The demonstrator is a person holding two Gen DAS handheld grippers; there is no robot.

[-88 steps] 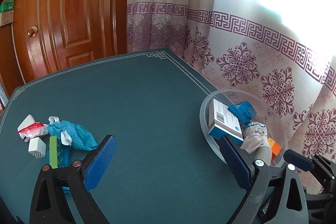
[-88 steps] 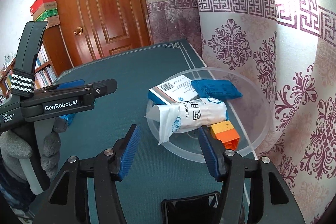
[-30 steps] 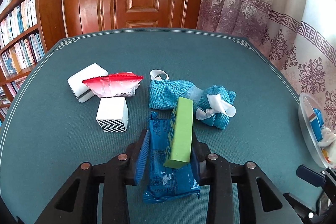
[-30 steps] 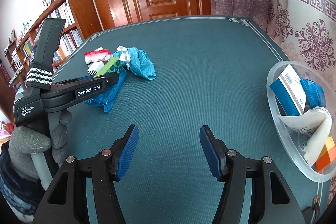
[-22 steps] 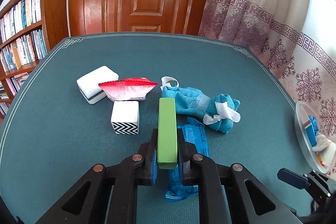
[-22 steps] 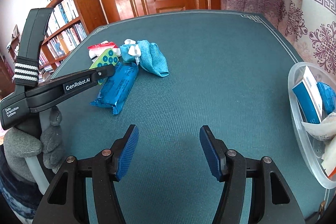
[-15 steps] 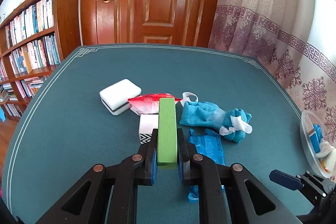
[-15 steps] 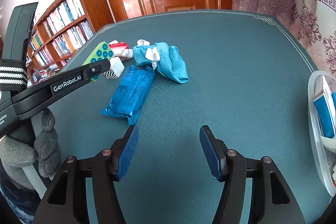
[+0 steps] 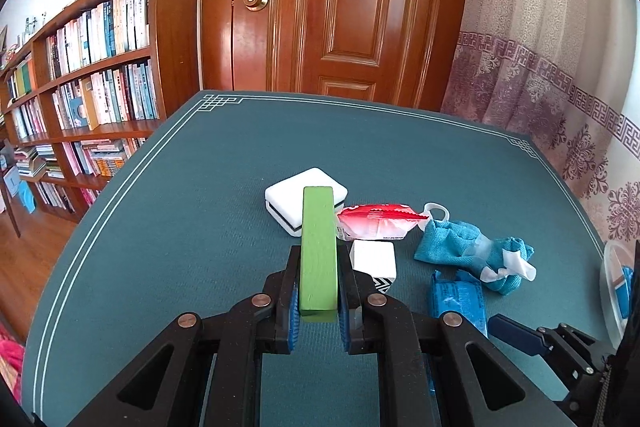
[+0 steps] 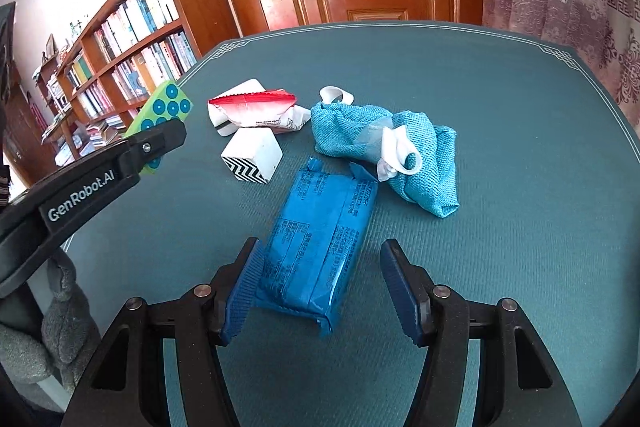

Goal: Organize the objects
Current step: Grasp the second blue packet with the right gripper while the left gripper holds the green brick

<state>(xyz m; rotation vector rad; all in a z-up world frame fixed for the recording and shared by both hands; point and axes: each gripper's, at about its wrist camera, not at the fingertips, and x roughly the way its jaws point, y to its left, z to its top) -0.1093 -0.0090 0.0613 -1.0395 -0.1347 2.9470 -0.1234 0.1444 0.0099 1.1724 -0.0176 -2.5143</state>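
My left gripper (image 9: 319,263) is shut on a green block (image 9: 318,247) and holds it above the table; in the right wrist view the block (image 10: 160,115) shows blue dots on its side. My right gripper (image 10: 320,259) is open, its jaws on either side of the near end of a blue packet (image 10: 320,239) that lies flat on the table; the packet also shows in the left wrist view (image 9: 458,301). A clear bowl (image 9: 612,291) with boxes inside sits at the table's right edge.
On the green table (image 9: 200,227) lie a white box (image 9: 306,201), a red-and-white packet (image 9: 376,223), a small white cube with a zigzag band (image 9: 374,263) and a blue cloth with white straps (image 9: 472,255). A bookshelf, door and curtain stand behind.
My left gripper closed on the green block and lifted it off the blue packet. My right gripper moved left from the bowl and now straddles the blue packet.
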